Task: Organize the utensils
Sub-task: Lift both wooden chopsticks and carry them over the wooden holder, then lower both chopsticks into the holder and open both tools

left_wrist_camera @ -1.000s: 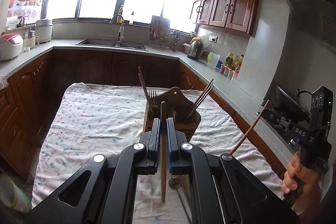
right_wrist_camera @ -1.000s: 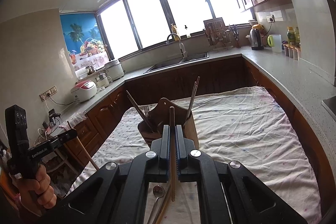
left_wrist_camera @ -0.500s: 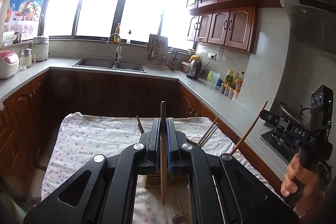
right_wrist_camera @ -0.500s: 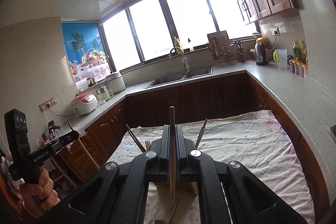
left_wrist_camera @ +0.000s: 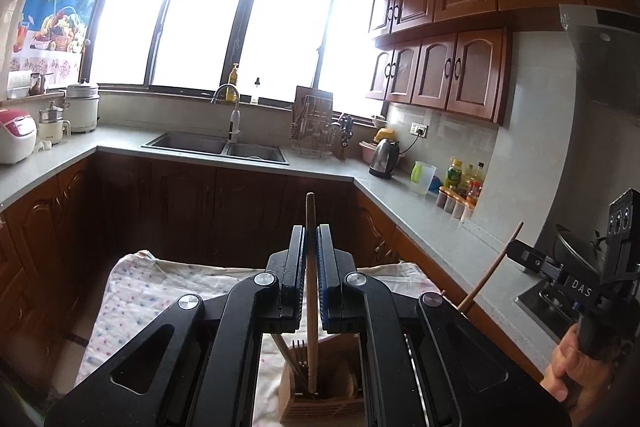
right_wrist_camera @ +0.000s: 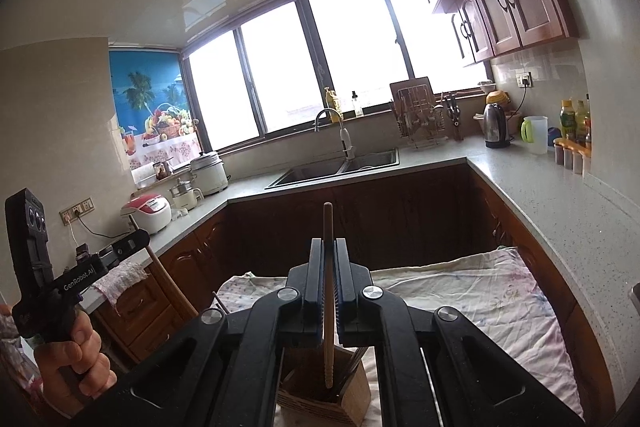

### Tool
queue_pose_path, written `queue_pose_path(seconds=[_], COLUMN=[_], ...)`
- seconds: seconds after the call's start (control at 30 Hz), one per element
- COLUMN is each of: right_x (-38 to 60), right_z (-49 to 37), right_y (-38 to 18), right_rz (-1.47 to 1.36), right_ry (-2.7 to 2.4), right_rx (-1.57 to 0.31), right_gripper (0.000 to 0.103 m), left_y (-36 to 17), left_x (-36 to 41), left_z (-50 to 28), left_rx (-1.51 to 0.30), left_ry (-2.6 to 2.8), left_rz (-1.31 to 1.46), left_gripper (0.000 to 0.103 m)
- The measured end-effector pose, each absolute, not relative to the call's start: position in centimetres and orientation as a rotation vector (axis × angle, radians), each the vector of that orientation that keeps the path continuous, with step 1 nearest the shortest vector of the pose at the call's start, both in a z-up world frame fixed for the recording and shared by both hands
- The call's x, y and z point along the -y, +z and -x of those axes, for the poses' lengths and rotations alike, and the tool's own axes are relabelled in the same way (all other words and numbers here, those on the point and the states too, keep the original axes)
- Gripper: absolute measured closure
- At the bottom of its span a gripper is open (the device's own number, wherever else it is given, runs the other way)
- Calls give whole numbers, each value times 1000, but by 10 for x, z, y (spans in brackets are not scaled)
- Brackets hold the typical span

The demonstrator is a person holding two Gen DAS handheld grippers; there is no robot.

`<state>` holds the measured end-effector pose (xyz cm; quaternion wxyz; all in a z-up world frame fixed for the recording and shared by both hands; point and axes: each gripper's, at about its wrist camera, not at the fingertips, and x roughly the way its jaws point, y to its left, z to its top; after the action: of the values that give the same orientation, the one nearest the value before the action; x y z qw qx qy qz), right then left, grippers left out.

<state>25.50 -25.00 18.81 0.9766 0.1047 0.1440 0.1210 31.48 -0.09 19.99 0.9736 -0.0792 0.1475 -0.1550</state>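
Observation:
My left gripper (left_wrist_camera: 311, 233) is shut on a wooden chopstick (left_wrist_camera: 310, 211) held upright, its lower end showing over the wooden utensil holder (left_wrist_camera: 328, 407). My right gripper (right_wrist_camera: 328, 245) is shut on a second upright chopstick (right_wrist_camera: 328, 219), also lined up over the holder (right_wrist_camera: 352, 399). The holder stands on the flowered cloth (left_wrist_camera: 140, 291) with a fork (left_wrist_camera: 298, 345) and other chopsticks in it. Each gripper appears in the other's view, off to the side and gripped by a hand (right_wrist_camera: 72, 359).
The clothed table (right_wrist_camera: 480, 291) sits inside a U-shaped counter (left_wrist_camera: 420, 211) with dark wood cabinets. On the counter are a sink (left_wrist_camera: 216, 147), a dish rack (left_wrist_camera: 316, 127), a kettle (left_wrist_camera: 384, 157), bottles and rice cookers. A stove pan (left_wrist_camera: 576, 251) lies right.
Both grippers have risen with their chopsticks still clamped. The holder has slid from mid-frame to the bottom edge, and the spoon on the cloth has dropped out of sight.

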Motion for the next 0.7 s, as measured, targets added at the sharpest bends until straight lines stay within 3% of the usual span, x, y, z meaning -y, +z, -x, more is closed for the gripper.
queue_pose_path(seconds=[0.7], right_x=[254], right_z=[-277], right_y=[109], right_rz=[-301], right_ry=[216], right_rx=[-426], right_gripper=[99], left_y=[105], left_x=[2], left_z=[-324], left_rx=[-420], left_ry=[-254], left_rz=[234], left_gripper=[98])
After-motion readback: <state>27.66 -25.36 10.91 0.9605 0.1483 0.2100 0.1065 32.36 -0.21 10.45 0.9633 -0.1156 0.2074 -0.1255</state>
